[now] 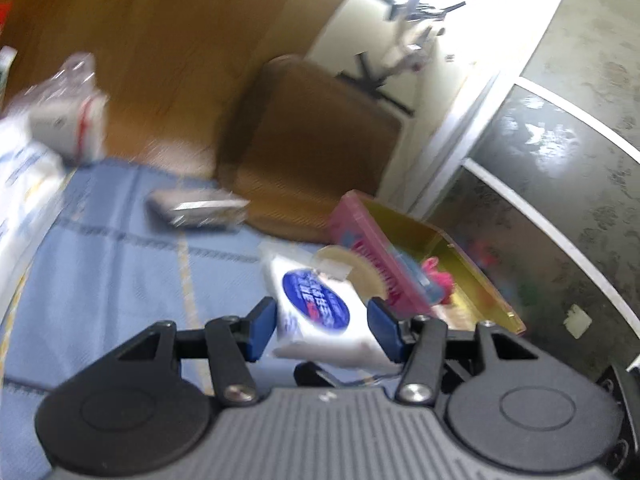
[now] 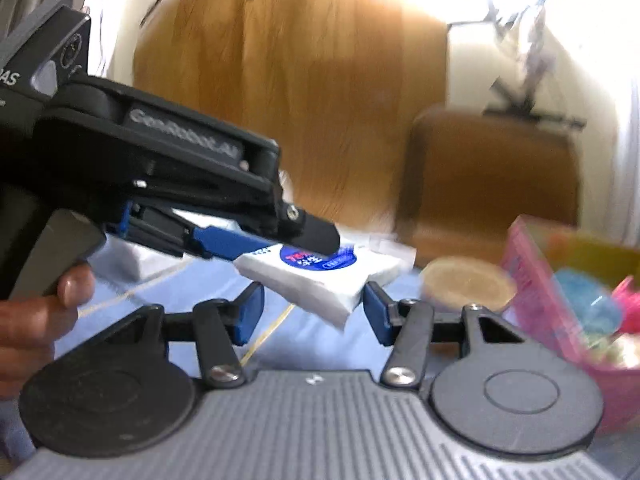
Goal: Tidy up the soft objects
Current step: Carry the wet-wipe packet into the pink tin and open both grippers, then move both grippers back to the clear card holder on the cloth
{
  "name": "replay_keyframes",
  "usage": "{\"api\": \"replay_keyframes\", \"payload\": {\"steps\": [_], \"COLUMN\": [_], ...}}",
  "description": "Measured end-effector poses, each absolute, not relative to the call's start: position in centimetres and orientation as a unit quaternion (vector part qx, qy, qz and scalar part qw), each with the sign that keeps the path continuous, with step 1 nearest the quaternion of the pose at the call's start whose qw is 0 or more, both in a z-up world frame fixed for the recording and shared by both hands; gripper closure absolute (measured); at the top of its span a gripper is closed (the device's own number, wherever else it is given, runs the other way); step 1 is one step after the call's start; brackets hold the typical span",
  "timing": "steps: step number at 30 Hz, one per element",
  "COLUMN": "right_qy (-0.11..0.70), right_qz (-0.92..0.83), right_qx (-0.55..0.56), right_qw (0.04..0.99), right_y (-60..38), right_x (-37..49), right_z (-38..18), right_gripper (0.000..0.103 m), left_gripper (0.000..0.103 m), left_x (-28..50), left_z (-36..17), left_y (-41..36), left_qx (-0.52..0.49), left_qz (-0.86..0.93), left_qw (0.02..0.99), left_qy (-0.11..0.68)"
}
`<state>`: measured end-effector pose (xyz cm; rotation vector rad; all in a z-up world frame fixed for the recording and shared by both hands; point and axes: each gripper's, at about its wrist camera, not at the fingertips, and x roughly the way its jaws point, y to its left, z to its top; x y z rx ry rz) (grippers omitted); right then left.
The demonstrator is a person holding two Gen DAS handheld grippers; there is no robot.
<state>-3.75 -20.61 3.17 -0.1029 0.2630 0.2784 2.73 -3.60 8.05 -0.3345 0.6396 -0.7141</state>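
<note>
the tissue pack (image 1: 320, 312), white with a blue oval label, hangs tilted above the blue cloth (image 1: 120, 264) that covers the bench, at the six o'clock part of the left wrist view. going from largest down: the wooden chair (image 1: 308, 148) stands at twelve o'clock beyond the cloth; the pink box (image 2: 560, 300) sits at three o'clock, with blurred small things inside; a round tan disc (image 2: 468, 282) lies just beside it at its nine o'clock. the left tongs (image 1: 322, 330) are closed partway on the tissue pack, blue pads pressing both its sides. in the right wrist view a hand (image 2: 36, 320) holds them from nine o'clock. the right tongs (image 2: 314, 312) stand partly open under the pack's lower corner; whether the pads touch it i cannot tell.
</note>
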Motion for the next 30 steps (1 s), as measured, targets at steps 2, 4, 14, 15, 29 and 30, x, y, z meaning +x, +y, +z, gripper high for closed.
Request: {"api": "replay_keyframes", "payload": {"steps": [2, 4, 14, 15, 29, 30], "right_qy": [0.106, 0.091, 0.068, 0.072, 0.064, 0.060], "right_qz": [0.110, 0.081, -0.087, -0.113, -0.182, -0.182], "right_qx": [-0.062, -0.065, -0.042, -0.049, 0.043, 0.043], "right_qw": [0.986, 0.990, 0.993, 0.990, 0.980, 0.981], "right_y": [-21.5, -22.9, -33.3, -34.1, -39.2, -39.0], "right_x": [-4.3, -4.6, -5.3, -4.8, -6.1, -6.0], "right_z": [4.2, 4.8, 4.4, 4.0, 2.8, 2.9], "right_gripper": [0.046, 0.046, 0.047, 0.047, 0.042, 0.042], "left_gripper": [0.053, 0.053, 0.046, 0.046, 0.040, 0.040], "left_x": [2.7, 2.9, 3.4, 3.3, 4.1, 4.2], "left_z": [9.4, 10.4, 10.4, 10.1, 7.1, 6.7], "left_y": [-5.3, -7.3, -22.0, -23.3, -11.2, -9.4], "left_qx": [-0.150, -0.142, -0.076, -0.065, -0.111, -0.114], "left_qz": [-0.361, -0.385, -0.488, -0.488, -0.387, -0.368], "left_qw": [0.872, 0.865, 0.819, 0.819, 0.863, 0.871], "left_qy": [0.295, 0.290, 0.292, 0.294, 0.305, 0.306]}}
